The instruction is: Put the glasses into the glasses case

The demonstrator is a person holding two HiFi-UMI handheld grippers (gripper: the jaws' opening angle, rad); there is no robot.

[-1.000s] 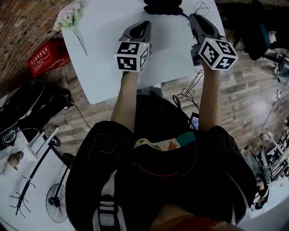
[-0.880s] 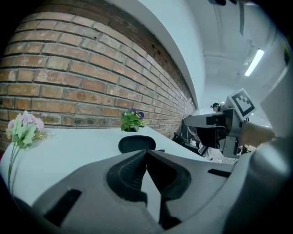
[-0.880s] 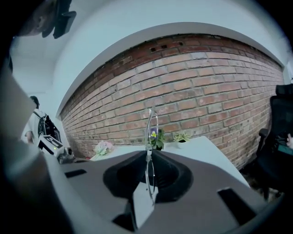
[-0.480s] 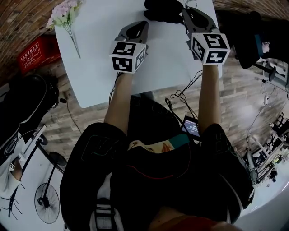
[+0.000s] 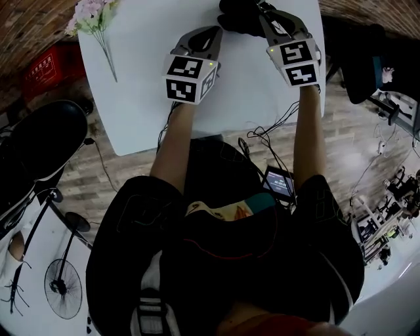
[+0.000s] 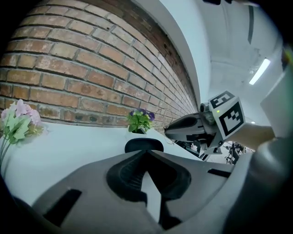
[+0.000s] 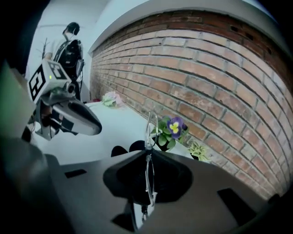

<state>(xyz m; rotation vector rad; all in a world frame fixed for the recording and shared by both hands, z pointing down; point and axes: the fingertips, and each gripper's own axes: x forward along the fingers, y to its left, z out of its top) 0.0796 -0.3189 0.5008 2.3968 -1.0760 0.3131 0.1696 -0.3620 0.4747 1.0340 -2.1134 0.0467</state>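
Carry step: right gripper (image 7: 147, 153) pinches the wire glasses (image 7: 151, 125), left gripper (image 6: 145, 152) closed on nothing; next, line up over black glasses case (image 5: 239, 14).

I am reaching both bare forearms toward 12 o'clock, my left arm (image 5: 176, 141) lying at 11 and my right arm (image 5: 308, 131) at 1. My left gripper (image 5: 213, 31) is pointing toward 1 o'clock, its fingers (image 6: 124, 177) meeting at the tips on nothing. My right gripper (image 5: 264, 8) is leaning toward 11 o'clock, its fingers pinching the glasses (image 7: 150, 124).
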